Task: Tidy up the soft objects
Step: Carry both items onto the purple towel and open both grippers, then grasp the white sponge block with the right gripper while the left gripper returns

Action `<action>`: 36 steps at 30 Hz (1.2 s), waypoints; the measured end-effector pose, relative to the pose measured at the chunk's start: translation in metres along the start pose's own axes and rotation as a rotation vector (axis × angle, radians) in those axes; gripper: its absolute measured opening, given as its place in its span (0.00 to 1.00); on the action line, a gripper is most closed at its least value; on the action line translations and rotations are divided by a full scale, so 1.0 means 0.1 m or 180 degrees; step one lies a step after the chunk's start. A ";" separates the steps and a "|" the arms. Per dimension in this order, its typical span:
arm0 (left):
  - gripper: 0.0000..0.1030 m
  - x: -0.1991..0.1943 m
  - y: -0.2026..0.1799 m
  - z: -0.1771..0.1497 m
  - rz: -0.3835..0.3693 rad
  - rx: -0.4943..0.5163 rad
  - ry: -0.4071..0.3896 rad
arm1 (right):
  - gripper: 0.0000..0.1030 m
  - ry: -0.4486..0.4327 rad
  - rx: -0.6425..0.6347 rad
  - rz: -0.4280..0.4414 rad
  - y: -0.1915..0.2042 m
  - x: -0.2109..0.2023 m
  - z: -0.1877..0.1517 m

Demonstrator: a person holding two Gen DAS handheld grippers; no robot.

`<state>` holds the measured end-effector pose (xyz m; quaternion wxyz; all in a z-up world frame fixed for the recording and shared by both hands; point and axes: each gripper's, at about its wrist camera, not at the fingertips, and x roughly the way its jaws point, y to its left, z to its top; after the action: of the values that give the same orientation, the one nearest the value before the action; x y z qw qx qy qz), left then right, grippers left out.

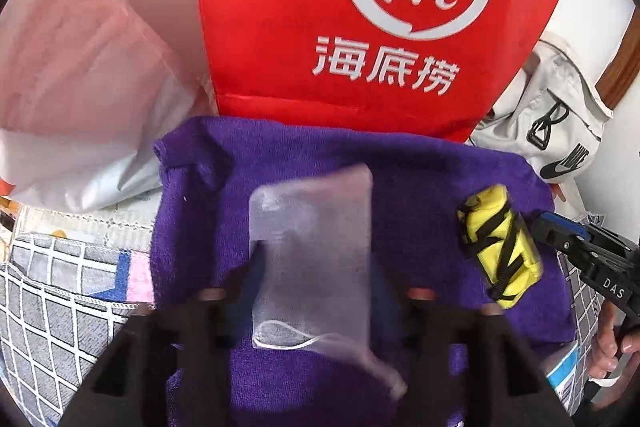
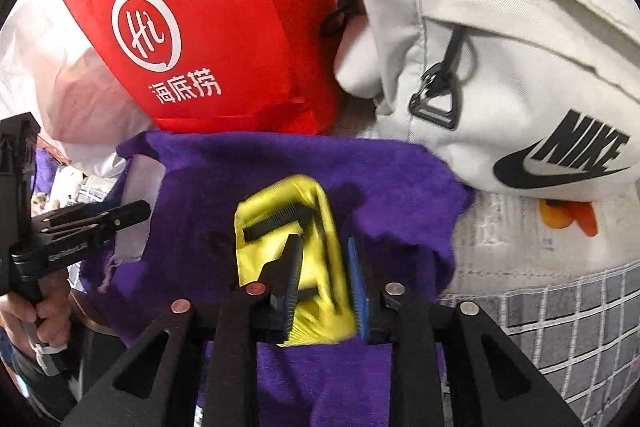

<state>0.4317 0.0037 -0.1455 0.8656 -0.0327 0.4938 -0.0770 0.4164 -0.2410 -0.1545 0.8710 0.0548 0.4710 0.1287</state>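
Observation:
A purple towel (image 1: 420,179) lies spread out; it also shows in the right wrist view (image 2: 216,179). My left gripper (image 1: 316,267) is shut on a translucent white drawstring pouch (image 1: 312,227) and holds it over the towel; the pouch shows at the left in the right wrist view (image 2: 138,203). My right gripper (image 2: 324,267) is shut on a yellow pouch with black straps (image 2: 280,239), held over the towel's right side. The yellow pouch (image 1: 500,243) and the right gripper (image 1: 540,225) show in the left wrist view too.
A red paper bag with a white logo (image 1: 320,7) stands behind the towel. A white Nike bag (image 2: 520,67) sits at the right, a pale plastic bag (image 1: 80,87) at the left. A grey checked sheet (image 2: 560,327) covers the surface. An orange object (image 2: 568,215) peeks from under the Nike bag.

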 end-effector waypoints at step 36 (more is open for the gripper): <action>0.60 -1.74 0.57 -1.80 0.0195 -0.0575 -0.0463 | 0.75 -0.0137 -0.0666 0.0398 1.40 -1.35 -1.80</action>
<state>0.1955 0.0925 -0.0967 0.8946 -0.1010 0.4354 -0.0030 0.1715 -0.1487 -0.1148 0.8721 -0.0045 0.4319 0.2300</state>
